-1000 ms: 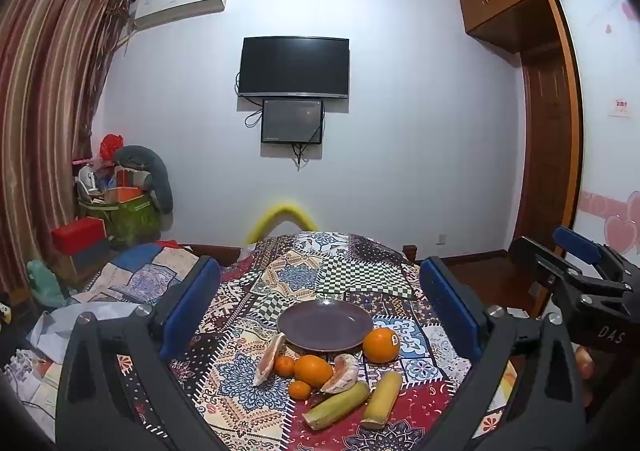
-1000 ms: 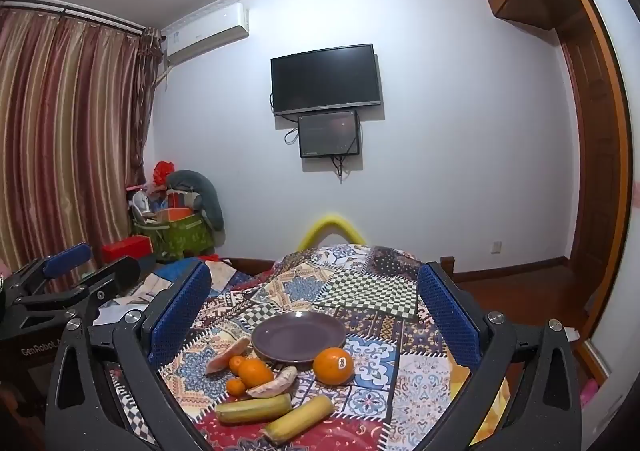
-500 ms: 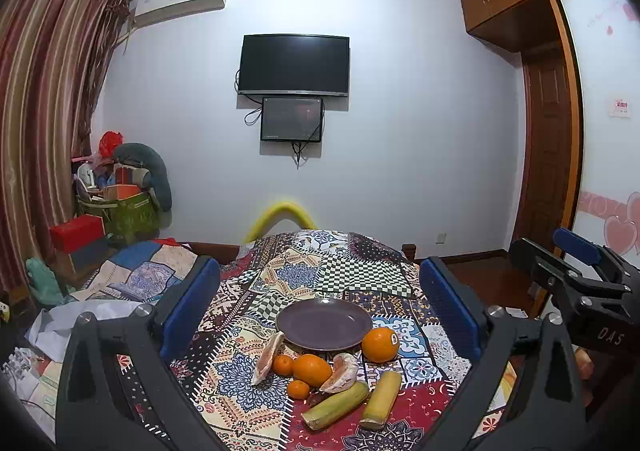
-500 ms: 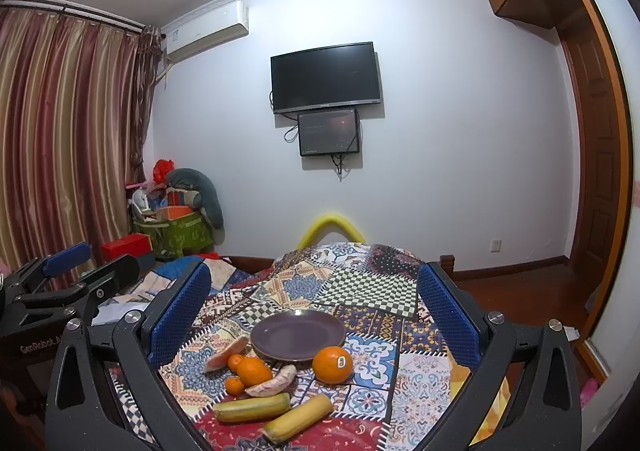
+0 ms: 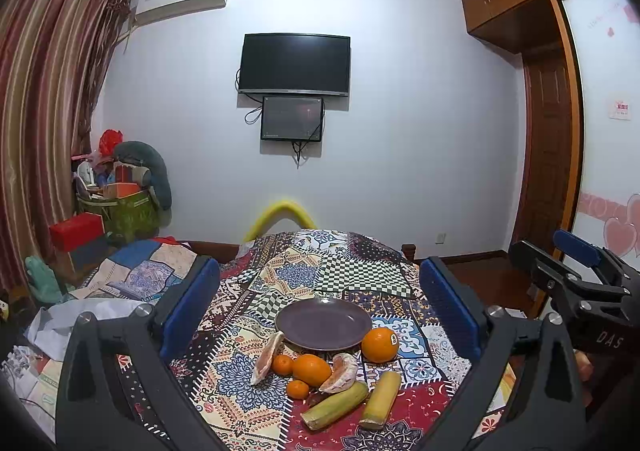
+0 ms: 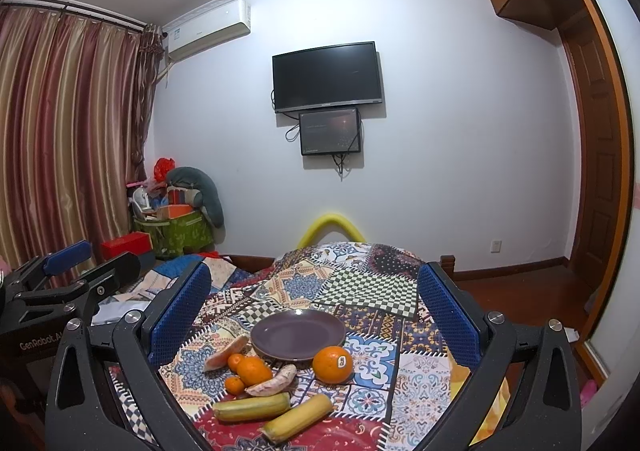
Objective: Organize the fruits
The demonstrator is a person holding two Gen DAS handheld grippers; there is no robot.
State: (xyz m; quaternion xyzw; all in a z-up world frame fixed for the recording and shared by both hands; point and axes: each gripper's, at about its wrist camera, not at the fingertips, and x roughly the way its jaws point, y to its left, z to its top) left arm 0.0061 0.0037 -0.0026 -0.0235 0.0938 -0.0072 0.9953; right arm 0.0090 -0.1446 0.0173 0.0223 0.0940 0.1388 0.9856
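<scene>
Almost nothing has changed: both the left claw [image 5: 320, 309] and right claw [image 6: 314, 311] are kept released and empty short of the plate [image 5: 323, 324], so no fruit has been moved.

Wall TV [image 5: 295, 64], air conditioner [image 6: 208, 30], striped curtains [image 6: 68, 139].

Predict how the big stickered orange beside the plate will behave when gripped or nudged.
The orange looks round and firm, so it would probably roll on the patterned cloth if nudged. Its curved, glossy skin may slip between flat pads, so grip across its widest part.
</scene>
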